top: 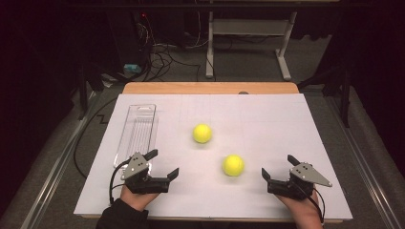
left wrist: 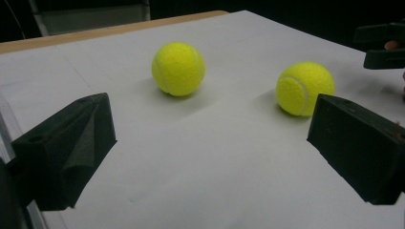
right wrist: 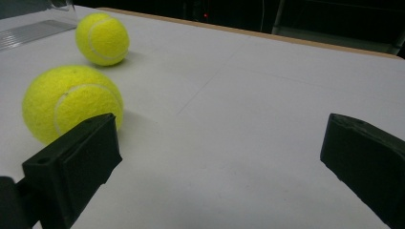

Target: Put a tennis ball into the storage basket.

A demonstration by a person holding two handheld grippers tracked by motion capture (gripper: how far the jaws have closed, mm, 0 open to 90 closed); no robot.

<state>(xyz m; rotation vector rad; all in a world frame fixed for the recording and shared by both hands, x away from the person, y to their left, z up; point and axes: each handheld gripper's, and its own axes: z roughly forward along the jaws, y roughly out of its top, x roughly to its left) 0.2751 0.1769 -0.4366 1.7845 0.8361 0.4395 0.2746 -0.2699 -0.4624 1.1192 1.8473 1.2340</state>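
Observation:
Two yellow tennis balls lie on the white table top: the far ball (top: 202,133) (left wrist: 178,68) (right wrist: 102,38) near the middle, the near ball (top: 233,165) (left wrist: 304,88) (right wrist: 71,102) closer to the front and to the right. My left gripper (top: 162,163) (left wrist: 210,152) rests near the front left, open, with nothing between its jaws. At the front right my right gripper (top: 279,167) (right wrist: 219,162) is open too and holds nothing; the near ball lies just to its left. The right gripper's jaws (left wrist: 382,45) also appear at the edge of the left gripper view.
A clear plastic tray (top: 137,131) (right wrist: 28,28) lies on the left side of the white sheet (top: 267,119), just beyond my left gripper. The wooden table edge (top: 210,88) runs along the back. Cables and a desk frame (top: 248,43) stand on the floor behind.

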